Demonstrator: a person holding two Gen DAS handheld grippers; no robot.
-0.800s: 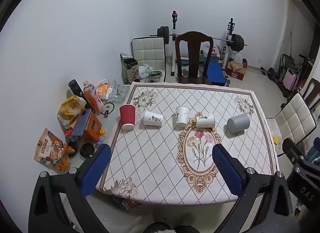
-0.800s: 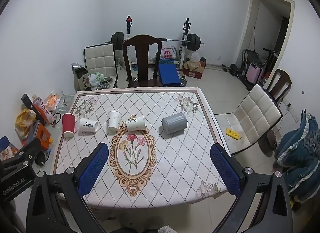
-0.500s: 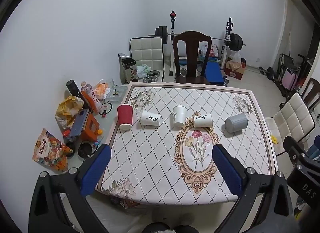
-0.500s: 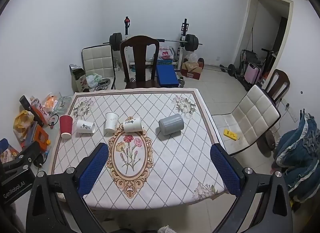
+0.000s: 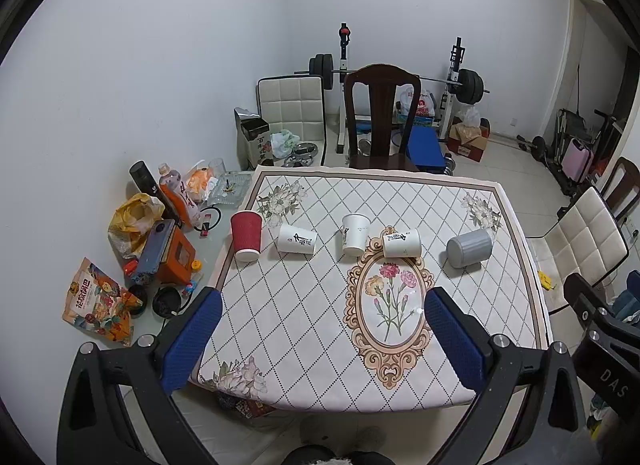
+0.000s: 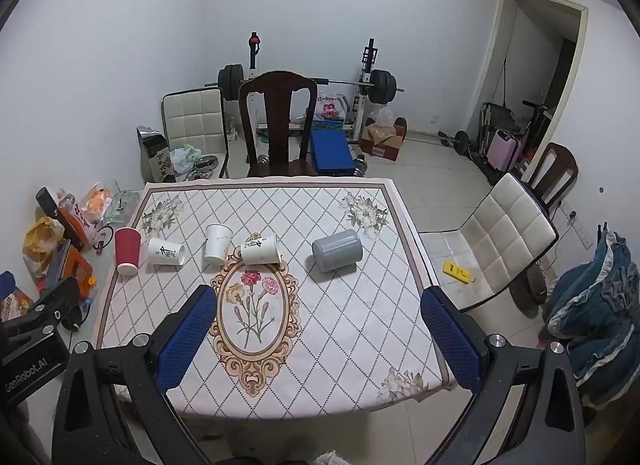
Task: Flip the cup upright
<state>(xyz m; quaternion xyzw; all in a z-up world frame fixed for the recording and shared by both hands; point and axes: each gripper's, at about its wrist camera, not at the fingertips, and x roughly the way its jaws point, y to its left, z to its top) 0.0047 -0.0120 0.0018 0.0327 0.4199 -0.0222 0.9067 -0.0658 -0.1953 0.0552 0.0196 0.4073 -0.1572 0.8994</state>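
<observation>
Left wrist view: five cups stand in a row across the middle of the frame on the table (image 5: pixel 304 305). The red cup (image 5: pixel 246 236) and one white cup (image 5: pixel 354 234) sit mouth-down; two white cups (image 5: pixel 297 239) (image 5: pixel 401 243) and the grey cup (image 5: pixel 469 247) lie on their sides. The left gripper (image 5: pixel 320 339) hangs at the bottom, blue fingers wide apart, empty. Floor clutter fills the left.

Right wrist view: the same five cups sit left of centre, the grey cup (image 6: pixel 337 250) rightmost, on its side. The right gripper (image 6: pixel 319 337) is spread wide, holding nothing. A wooden chair (image 6: pixel 277 121) stands behind the table; its seat is partly hidden.
</observation>
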